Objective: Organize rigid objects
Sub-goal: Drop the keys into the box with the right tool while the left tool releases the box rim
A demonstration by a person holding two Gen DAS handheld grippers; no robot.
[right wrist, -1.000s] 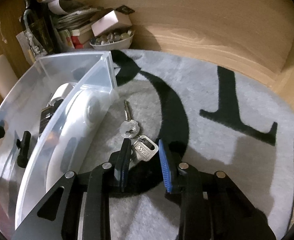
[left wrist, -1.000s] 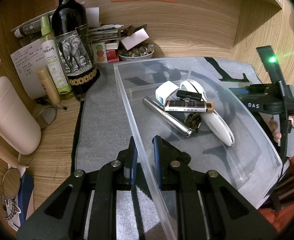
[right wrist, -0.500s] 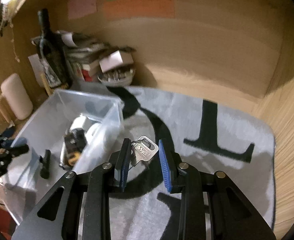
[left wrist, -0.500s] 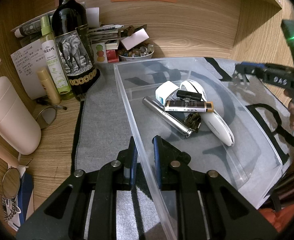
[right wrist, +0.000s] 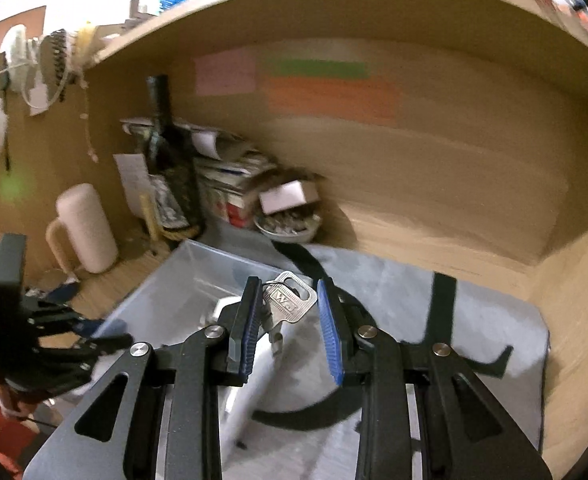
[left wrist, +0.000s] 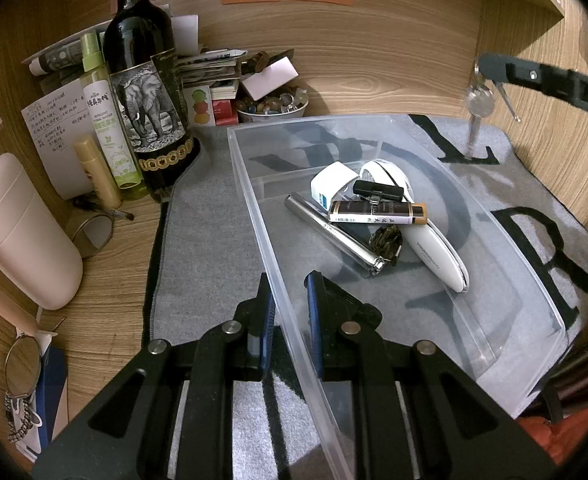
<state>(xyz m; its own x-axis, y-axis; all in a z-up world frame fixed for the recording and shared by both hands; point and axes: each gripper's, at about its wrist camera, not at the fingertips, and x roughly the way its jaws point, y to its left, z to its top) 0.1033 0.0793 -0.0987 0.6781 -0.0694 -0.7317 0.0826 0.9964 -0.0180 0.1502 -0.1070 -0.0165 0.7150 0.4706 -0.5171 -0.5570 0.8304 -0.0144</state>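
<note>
A clear plastic bin (left wrist: 254, 208) stands on a grey mat with black letters (left wrist: 206, 240). In the bin lie a silver tube (left wrist: 334, 236), a white oblong device (left wrist: 434, 252), a brown-and-white stick (left wrist: 378, 214), a small black piece (left wrist: 378, 190) and a white box (left wrist: 332, 184). My left gripper (left wrist: 290, 312) is shut on the bin's near left wall. My right gripper (right wrist: 290, 316) is shut on a bunch of silver keys (right wrist: 288, 300) and holds it in the air above the bin (right wrist: 198, 280). The keys also show hanging at the upper right of the left wrist view (left wrist: 479, 104).
A wine bottle (left wrist: 146, 92), a green spray bottle (left wrist: 108, 120), a cream jug (left wrist: 18, 232), stacked papers and a bowl of small stones (left wrist: 272, 106) crowd the back left corner. Wooden walls close the back and right. A round mirror (left wrist: 92, 232) lies on the desk.
My right gripper has lifted the keys off the mat and carried them up and left, over the bin. My left gripper has stayed clamped on the bin wall.
</note>
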